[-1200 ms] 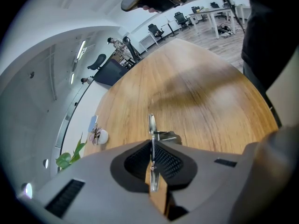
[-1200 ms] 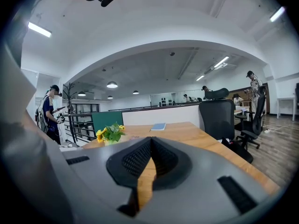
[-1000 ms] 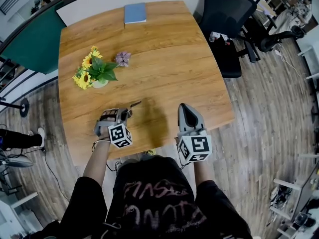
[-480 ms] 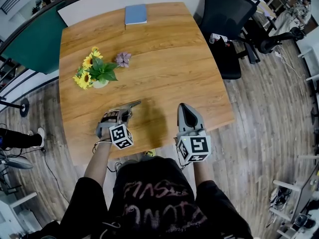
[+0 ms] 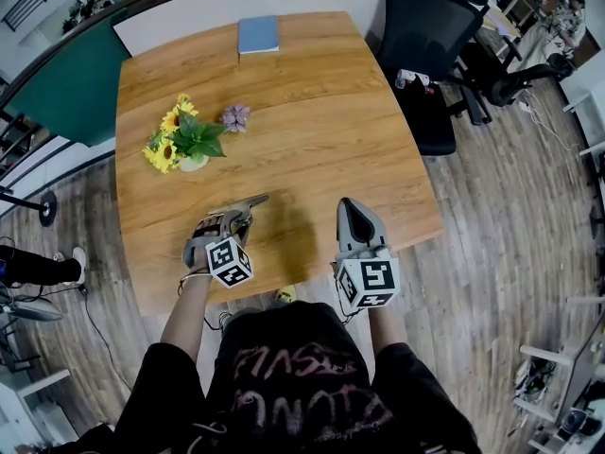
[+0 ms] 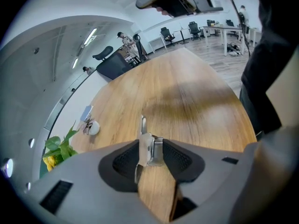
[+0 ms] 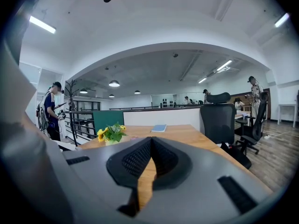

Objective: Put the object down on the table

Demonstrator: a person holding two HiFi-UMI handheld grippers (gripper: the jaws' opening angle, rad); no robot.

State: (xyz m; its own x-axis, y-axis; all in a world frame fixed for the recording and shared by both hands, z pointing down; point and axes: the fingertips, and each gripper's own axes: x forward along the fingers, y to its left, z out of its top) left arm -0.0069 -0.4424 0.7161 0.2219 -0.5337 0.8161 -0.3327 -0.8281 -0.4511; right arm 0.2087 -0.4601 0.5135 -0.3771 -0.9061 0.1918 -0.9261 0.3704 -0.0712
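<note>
The slim metal object (image 6: 147,148), partly masked by the left gripper (image 6: 152,143), is too small in the head view to identify.

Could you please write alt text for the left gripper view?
A small metal object sits between the left hand-held gripper's jaws, which have just been opening, over a wooden table. Sunflowers show at the left edge.

1. The dark shirt (image 5: 302,386) bears two rows of reddish lettering, too distorted to read.
2. The marker cubes (image 5: 229,261) (image 5: 370,283) show black-and-white square codes only.
3. Nothing else is legible.
</note>
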